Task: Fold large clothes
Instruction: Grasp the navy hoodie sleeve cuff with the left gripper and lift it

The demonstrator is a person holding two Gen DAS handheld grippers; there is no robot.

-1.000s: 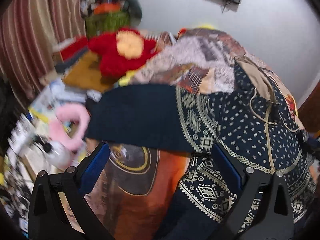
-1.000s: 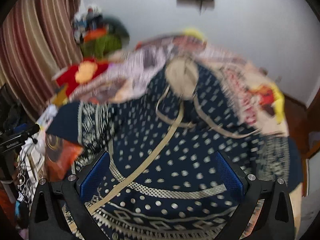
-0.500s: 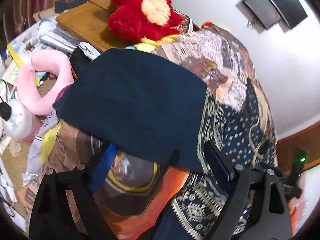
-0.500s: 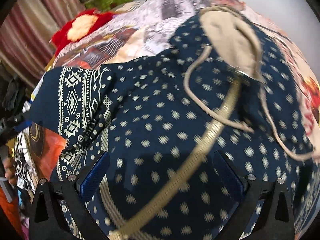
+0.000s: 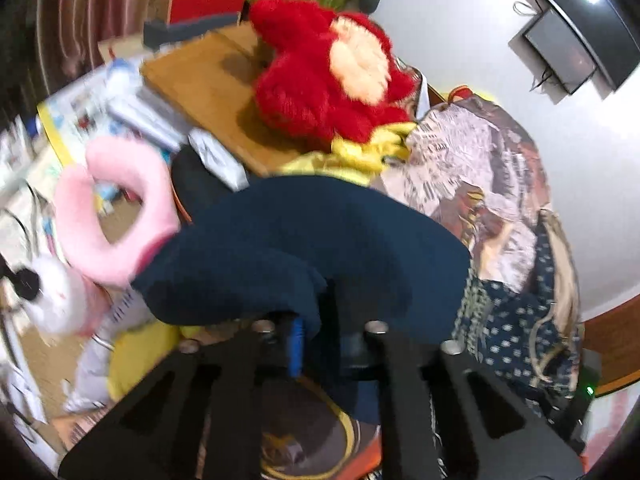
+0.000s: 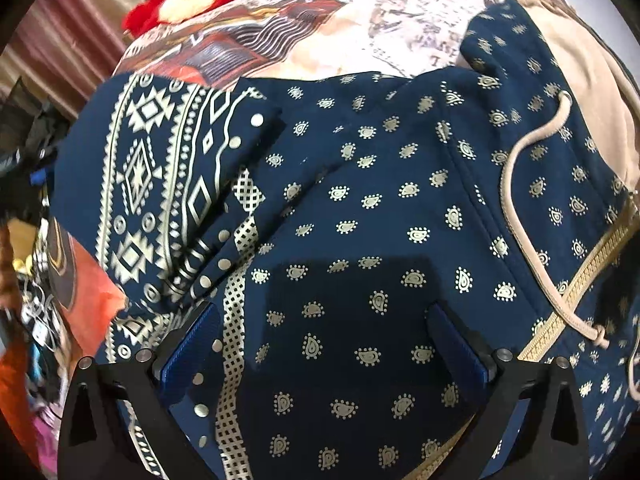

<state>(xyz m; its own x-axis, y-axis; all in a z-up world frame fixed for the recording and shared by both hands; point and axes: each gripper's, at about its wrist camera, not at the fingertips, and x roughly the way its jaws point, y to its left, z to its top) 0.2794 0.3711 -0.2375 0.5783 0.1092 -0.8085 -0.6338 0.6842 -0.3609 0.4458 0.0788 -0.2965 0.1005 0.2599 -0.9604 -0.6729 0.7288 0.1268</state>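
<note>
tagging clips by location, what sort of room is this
Most likely a lived-in bedroom. A navy patterned hoodie lies spread on a printed bedspread, a red plush toy and a pink neck pillow sit nearby, and striped curtains hang behind.

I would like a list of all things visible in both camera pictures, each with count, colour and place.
hoodie: one, dark blue with pale print, spread on the bed
drawstring: one, beige, on the hoodie's chest
bedcover: one, patterned grey and brown, under the hoodie
plush toy: one, red, on the wooden board
wooden board: one, brown, beside the bed
neck pillow: one, pink, left of the bed
screen: one, black, on the wall
left gripper: black, shut on the hoodie's plain blue edge
right gripper: black with blue pads, open over the hoodie
</note>
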